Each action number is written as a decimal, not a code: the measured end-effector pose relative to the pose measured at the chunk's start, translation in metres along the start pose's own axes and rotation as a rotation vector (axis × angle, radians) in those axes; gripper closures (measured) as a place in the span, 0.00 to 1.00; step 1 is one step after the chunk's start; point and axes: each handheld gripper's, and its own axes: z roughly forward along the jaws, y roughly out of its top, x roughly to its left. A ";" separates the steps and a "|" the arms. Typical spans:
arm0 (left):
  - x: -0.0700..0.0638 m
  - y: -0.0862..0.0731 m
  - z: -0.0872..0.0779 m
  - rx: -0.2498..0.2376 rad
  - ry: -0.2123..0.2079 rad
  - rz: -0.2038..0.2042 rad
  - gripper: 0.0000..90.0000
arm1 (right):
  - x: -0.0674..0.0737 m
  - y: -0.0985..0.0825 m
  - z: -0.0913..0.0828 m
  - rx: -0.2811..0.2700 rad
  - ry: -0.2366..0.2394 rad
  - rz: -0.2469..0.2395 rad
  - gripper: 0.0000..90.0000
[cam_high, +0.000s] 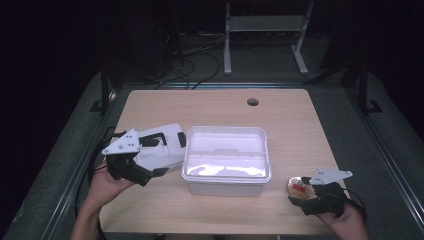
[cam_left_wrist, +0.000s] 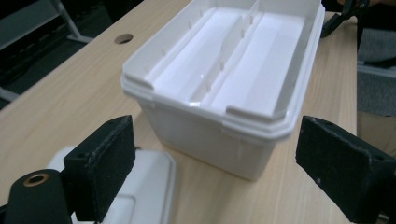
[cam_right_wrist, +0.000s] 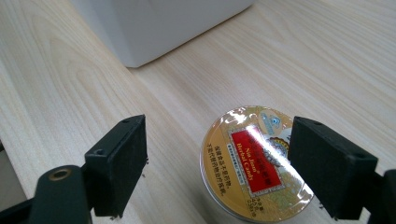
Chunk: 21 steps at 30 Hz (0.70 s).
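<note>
A white open plastic box (cam_high: 226, 176) with a divider inside stands mid-table, also in the left gripper view (cam_left_wrist: 224, 70). Its white lid (cam_high: 162, 150) lies flat on the table to the box's left. My left gripper (cam_high: 152, 160) hovers over the lid, open and empty (cam_left_wrist: 215, 163), its jaws aimed at the box's end. A round gold tin (cam_high: 299, 188) with a red label lies at the front right. My right gripper (cam_high: 301, 194) is open around it: in the right gripper view the tin (cam_right_wrist: 254, 163) lies between the jaws (cam_right_wrist: 219, 158), close to the right one.
The wooden table (cam_high: 215, 107) has a round cable hole (cam_high: 253, 102) at its far right side. A corner of the box (cam_right_wrist: 154, 23) shows beyond the tin. Cables and a metal stand (cam_high: 265, 30) are on the dark floor behind the table.
</note>
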 end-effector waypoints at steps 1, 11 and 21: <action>0.002 0.007 0.004 0.010 -0.012 0.015 0.15 | 0.000 0.001 0.000 0.002 -0.002 0.001 0.21; 0.010 0.077 0.065 0.183 -0.134 0.142 0.22 | 0.000 0.005 -0.002 -0.008 0.005 -0.001 0.21; 0.008 0.112 0.111 0.319 -0.212 0.222 0.34 | 0.000 0.004 -0.006 -0.012 0.004 -0.001 0.21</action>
